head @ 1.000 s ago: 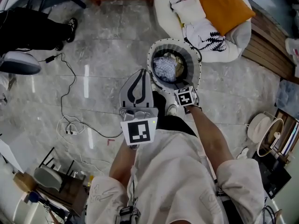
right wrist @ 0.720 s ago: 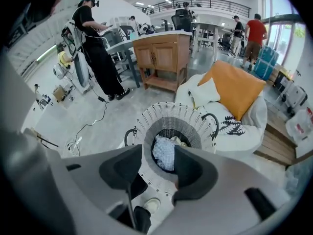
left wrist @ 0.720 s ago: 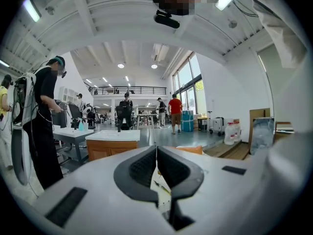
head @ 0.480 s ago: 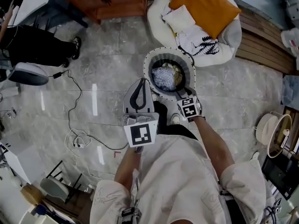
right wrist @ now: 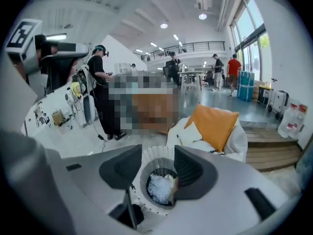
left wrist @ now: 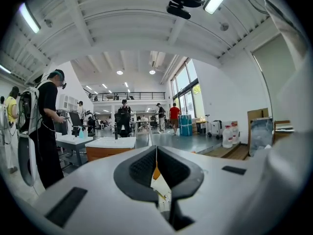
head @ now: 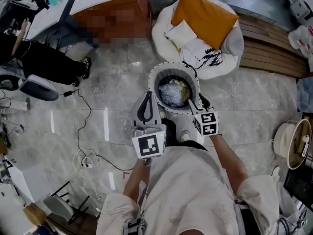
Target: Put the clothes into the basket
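Note:
A round white basket (head: 155,73) stands on the marble floor in front of me, with a pale patterned cloth (head: 170,94) and a yellowish piece (head: 184,86) inside. My right gripper (head: 194,103) hovers over the basket's near right rim, open, with nothing between its fingers. In the right gripper view the basket (right wrist: 146,156) and the cloth (right wrist: 159,187) show through the gap of the right gripper (right wrist: 157,156). My left gripper (head: 146,95) is shut and empty, just left of the basket. The left gripper (left wrist: 156,155) points out across the room. A white garment with black print (head: 204,58) lies on the beanbag.
Behind the basket sits a white beanbag (head: 234,45) with an orange cushion (head: 203,14) and a small white pillow (head: 179,34). A wooden step (head: 266,53) runs at the right, a fan (head: 291,143) lies lower right. A cable (head: 90,131) crosses the floor. A person in black (head: 44,62) stands at the left.
My right gripper has drawn back from over the basket toward its near right rim. The head view has tilted up and shows more of the room. The left gripper stays shut beside the basket.

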{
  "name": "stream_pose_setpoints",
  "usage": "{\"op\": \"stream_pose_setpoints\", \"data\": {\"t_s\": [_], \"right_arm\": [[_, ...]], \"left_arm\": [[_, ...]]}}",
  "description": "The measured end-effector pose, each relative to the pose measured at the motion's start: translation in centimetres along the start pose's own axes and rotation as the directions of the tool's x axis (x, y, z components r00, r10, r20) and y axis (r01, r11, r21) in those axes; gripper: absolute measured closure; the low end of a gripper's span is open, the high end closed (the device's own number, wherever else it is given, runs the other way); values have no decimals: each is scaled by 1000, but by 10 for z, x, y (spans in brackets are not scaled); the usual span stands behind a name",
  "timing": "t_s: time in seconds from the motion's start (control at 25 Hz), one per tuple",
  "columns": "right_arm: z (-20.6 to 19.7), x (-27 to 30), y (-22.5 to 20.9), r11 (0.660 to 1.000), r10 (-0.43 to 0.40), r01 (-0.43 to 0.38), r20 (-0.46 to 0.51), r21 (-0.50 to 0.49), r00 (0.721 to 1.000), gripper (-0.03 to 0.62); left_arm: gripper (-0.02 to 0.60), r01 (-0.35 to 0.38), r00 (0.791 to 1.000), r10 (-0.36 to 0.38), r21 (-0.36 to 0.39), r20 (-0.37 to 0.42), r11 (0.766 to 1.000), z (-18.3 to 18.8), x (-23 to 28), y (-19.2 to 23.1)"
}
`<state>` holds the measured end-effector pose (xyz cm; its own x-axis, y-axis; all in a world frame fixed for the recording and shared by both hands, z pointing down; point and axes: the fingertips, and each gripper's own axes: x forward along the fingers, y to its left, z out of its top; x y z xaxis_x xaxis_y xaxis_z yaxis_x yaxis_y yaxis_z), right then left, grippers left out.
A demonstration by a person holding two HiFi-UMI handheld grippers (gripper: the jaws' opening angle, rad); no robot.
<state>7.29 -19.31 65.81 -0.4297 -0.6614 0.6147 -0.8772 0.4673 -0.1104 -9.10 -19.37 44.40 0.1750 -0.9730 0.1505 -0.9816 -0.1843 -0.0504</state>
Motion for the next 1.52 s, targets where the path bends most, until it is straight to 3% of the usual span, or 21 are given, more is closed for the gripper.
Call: {"op": "stream_pose_setpoints", "data": {"t_s": [0.24, 0.48, 0.72, 0.96, 1.08, 1.4, 1.52], "right_arm": [[79, -77, -9, 998, -42, 53, 232, -41, 972, 398], [155, -157, -13, 992, -78, 115, 464, -51, 882, 396], [204, -222, -11, 986, -70, 145, 593, -80, 802, 396], [220, -259, -12, 975, -91, 200, 657, -93, 748, 397], [217, -265, -13, 982, -89, 180, 676, -66, 732, 444], [218, -271, -4, 984, -71, 163, 694, -68, 716, 605], [217, -270, -1, 983, -67, 168, 696, -79, 715, 606]], "left_arm": [[574, -23, 999, 23, -7, 50, 1000, 24, -28, -17], [574, -23, 996, 23, 1, 87, 1000, 49, -54, -28], [574, -36, 987, 36, -3, 159, 999, 86, -81, -35], [574, -59, 978, 56, 12, 202, 998, 104, -100, -37], [574, -64, 976, 58, 24, 208, 998, 107, -104, -37], [574, -63, 973, 51, 46, 223, 997, 111, -109, -38], [574, -62, 973, 49, 50, 227, 997, 110, -111, -39]]}}
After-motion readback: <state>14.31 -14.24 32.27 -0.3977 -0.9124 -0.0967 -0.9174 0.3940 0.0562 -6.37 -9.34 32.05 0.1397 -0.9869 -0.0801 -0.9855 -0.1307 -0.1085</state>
